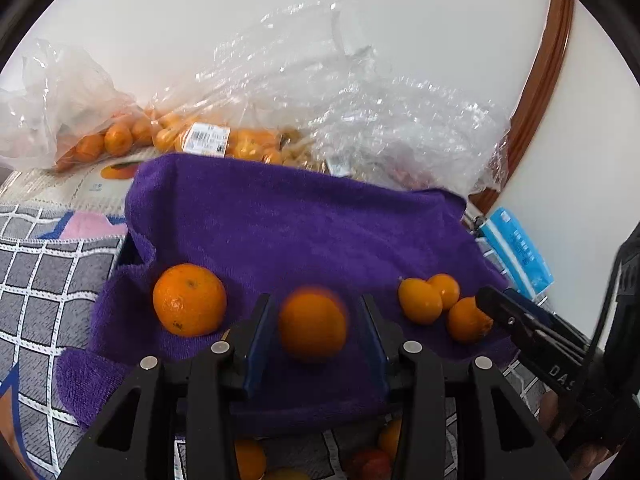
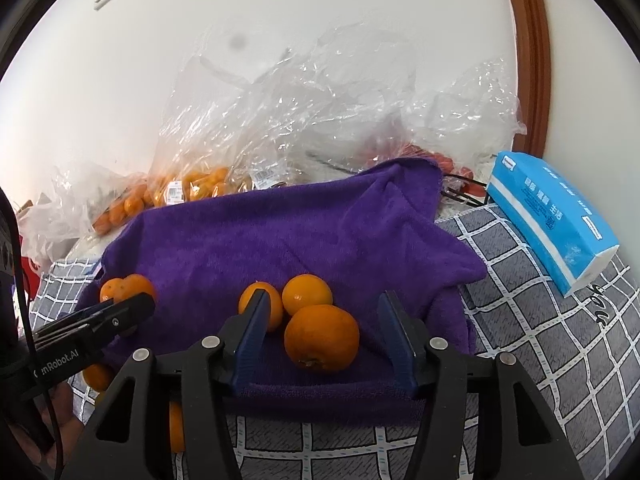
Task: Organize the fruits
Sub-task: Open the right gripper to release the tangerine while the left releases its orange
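Note:
A purple towel (image 1: 304,232) lies over a raised base. In the left wrist view a blurred orange (image 1: 313,323) is between the open jaws of my left gripper (image 1: 314,316), touching neither. A larger orange (image 1: 189,300) rests on the towel to its left. Three small oranges (image 1: 436,300) sit at the right, by my right gripper's tip (image 1: 496,308). In the right wrist view my right gripper (image 2: 324,316) is open around an orange (image 2: 322,338), with two more (image 2: 306,294) just behind. My left gripper (image 2: 120,312) is at the left beside two oranges (image 2: 124,286).
Clear plastic bags (image 2: 304,120) with oranges (image 1: 116,140) lie behind the towel against the white wall. A blue tissue pack (image 2: 556,216) lies on the grey checked cloth (image 2: 560,340) at the right. More fruit (image 1: 248,458) lies below the towel's front edge. A brown door frame (image 2: 528,52) stands at the right.

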The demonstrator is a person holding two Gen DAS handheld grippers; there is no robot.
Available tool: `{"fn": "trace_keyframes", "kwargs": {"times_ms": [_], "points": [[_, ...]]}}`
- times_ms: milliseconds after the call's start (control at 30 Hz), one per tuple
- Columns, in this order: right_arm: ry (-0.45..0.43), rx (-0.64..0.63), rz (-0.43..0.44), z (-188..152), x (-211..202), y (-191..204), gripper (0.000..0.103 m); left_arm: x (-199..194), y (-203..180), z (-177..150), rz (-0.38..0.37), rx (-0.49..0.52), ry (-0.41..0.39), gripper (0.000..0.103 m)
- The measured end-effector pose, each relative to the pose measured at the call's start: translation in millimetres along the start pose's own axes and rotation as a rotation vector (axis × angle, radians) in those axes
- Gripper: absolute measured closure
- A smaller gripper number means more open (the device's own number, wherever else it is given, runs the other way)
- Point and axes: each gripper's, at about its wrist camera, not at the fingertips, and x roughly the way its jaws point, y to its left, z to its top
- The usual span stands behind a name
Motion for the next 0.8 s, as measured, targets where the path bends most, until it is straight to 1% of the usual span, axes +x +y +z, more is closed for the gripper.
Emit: {"fn": "trace_keyframes", "kwargs": {"times_ms": [67,167,233,333,533,733,800], "points": [[-0.006,0.0,-0.016,0.3,-0.3,-0.6,0.044,-4.2,0.8,0.9,-0.01,-0.003,-0.027,0.052],[0.004,-0.008,-0.024,0.1,1.1,-0.8,0.044,-6.1,0.2,1.9,-0.016,-0.004,-0.036,0.052],[-0.009,-0.01,-0.034,0.0,-1.3,0.0,0.044,-7.0,-0.2,1.9,-0.012,-0.003,-0.042,0.052],[-0.048,-0.012,-0.063,0.1,-6.9,1.4,0.044,-8.9,-0.2,1.7,0.002,-0.008,-0.055,0.052],[-0.078,-0.011,-0.084,0.9,-12.2,-0.1,0.044,-14.9,2.0,0.9,0.031,-0.029,-0.11,0.052],[-0.071,-0.017,-0.084,0.0,-10.7,1.5,0.044,-18.5,0.8,0.7,0.061,-0.021,-0.139,0.052],[-0.085,-0.02,-0.086,-0.3,-12.2,2.0,0.044,-20.5,0.0,0.7,0.082,-0.014,-0.156,0.052]]}}
